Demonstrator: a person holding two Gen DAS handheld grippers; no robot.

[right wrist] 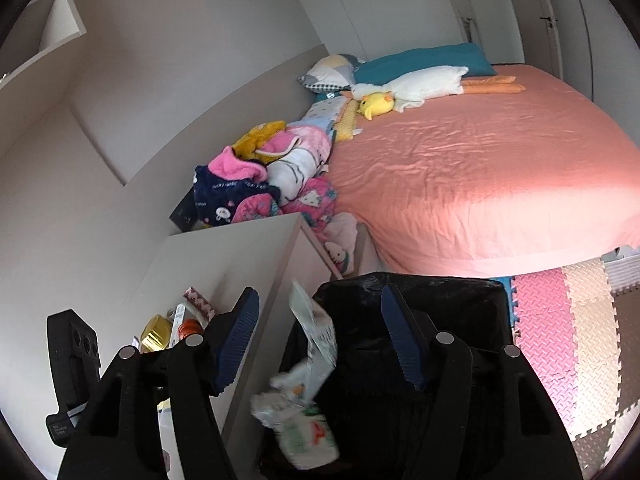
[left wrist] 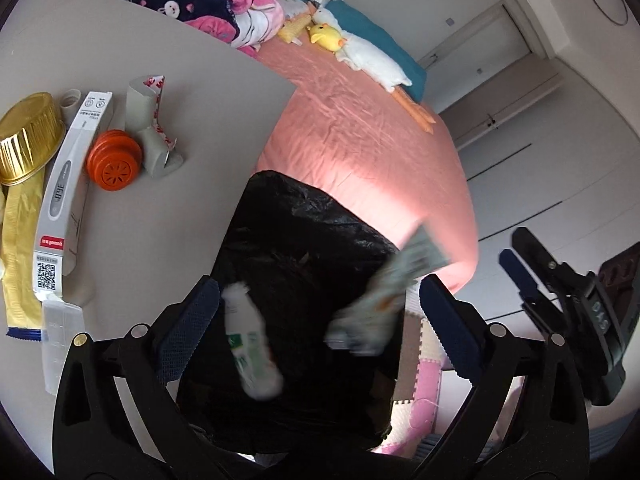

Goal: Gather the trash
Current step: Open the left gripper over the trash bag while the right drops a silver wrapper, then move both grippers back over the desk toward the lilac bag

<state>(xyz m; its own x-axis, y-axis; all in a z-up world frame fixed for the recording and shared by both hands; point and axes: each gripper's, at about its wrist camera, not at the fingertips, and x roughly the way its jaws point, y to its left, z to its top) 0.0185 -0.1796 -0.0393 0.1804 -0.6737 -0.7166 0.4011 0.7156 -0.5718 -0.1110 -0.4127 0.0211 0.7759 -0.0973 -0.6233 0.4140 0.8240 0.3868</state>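
On the grey table (left wrist: 168,216) at far left we see trash waiting: a gold foil tray (left wrist: 28,136) lying on a yellow wrapper (left wrist: 22,248), a long white thermometer box (left wrist: 68,196) beside it, an orange ribbed cap (left wrist: 115,160) touching the box, and a grey cardboard tube (left wrist: 150,128) just past the cap; a clear plastic case (left wrist: 60,344) lies at the table's near edge. Moving right, our left gripper (left wrist: 316,328) hangs over the black-lined trash bin (left wrist: 304,240) with its jaws spread wide and nothing between the pads; a white bottle with a green label (left wrist: 250,348) appears blurred over the bin's dark mouth, close to the left finger, and a crumpled pale wrapper (left wrist: 384,292) blurs across the bin nearer the right finger. The bin stands between the table and the bed with a salmon-pink sheet (left wrist: 360,140), where a yellow duck toy (left wrist: 328,36) and a white goose toy (left wrist: 372,60) lie. At far right our right gripper (left wrist: 524,276) shows edge-on; from its own camera, the right gripper (right wrist: 320,340) is likewise wide open and empty above the bin (right wrist: 440,312), with the wrapper (right wrist: 312,332) and bottle (right wrist: 304,432) blurred below, and foam floor mats (right wrist: 560,340) beyond.
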